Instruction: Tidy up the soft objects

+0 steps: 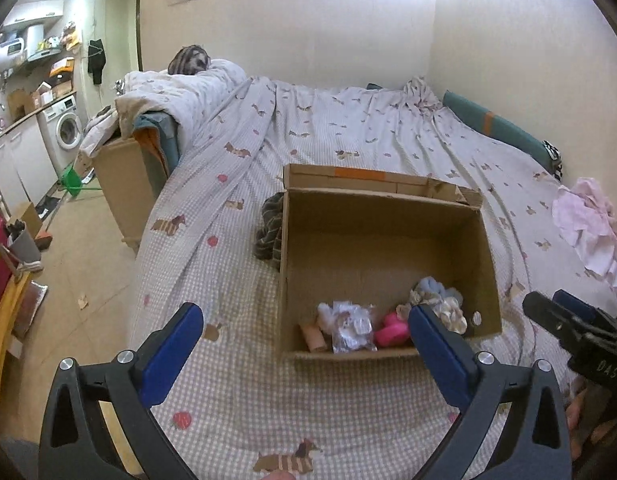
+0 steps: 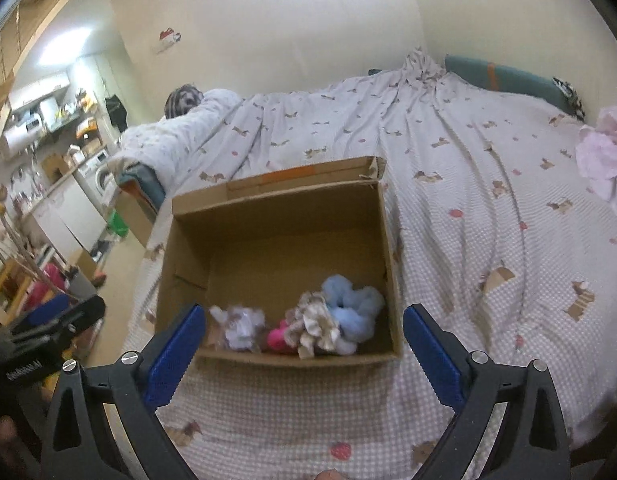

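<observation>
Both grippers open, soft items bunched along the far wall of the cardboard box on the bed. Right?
Not quite. The soft items, including the blue scrunchie and the pink one, are bunched along the near wall of the cardboard box, the side closest to the grippers; the right wrist view shows it. The rest holds: left gripper and right gripper are open, box on the bed.

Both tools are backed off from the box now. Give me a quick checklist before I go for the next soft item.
1. Left tool empty, jaws wide: ok.
2. Right tool empty, jaws wide: ok.
3. Cardboard box upright on the bed, top open: ok.
4. Dropped items inside the box, blue scrunchie, beige scrunchie, pink item: ok.
5. Room left in the box, far half bare: ok.
6. Next targets reachable, pink cloth right, dark striped cloth against the box's left wall: cannot tell.
</observation>
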Available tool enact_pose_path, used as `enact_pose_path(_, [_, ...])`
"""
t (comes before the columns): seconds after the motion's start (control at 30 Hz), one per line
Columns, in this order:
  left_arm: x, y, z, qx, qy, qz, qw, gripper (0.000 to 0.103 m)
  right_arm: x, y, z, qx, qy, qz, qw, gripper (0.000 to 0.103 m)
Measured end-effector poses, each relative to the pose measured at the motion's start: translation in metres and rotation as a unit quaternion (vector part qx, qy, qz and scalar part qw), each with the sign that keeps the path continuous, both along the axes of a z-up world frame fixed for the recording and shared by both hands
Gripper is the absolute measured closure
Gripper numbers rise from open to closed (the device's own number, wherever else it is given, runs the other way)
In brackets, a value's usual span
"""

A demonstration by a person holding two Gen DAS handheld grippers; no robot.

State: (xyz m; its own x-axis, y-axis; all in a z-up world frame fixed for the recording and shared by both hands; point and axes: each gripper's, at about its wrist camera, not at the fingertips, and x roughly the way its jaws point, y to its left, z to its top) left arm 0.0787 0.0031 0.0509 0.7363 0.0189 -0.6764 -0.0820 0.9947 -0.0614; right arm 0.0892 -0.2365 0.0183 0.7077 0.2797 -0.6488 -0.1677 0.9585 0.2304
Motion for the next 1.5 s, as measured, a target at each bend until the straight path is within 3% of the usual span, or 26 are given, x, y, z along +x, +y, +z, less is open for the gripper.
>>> enact_pose_path(0.1, [-0.008,-0.001,-0.001,-0.01,0.001,-0.006,0.9999,0.001,-0.007,0.001,-0.004,-0.008,0.003,0.0,1.0,0.0])
enact_pose_path(0.43, [-0.011,-0.02,-0.009,0.047,-0.001,-0.019,0.9987,0.001,-0.008,0.004,-0.013,-0.029,0.008,-0.005,1.0,0.0])
enact_pose_path(0.73, [-0.004,-0.015,-0.016,0.029,0.014,-0.014,0.9994,0.001,-0.006,0.007,-0.018,-0.041,0.012,-0.004,0.999,0.0])
enact_pose_path(1.5, [-0.004,-0.022,-0.018,0.042,0.013,-0.024,0.9988,0.001,-0.003,0.003,-0.015,-0.032,0.009,-0.006,0.999,0.0])
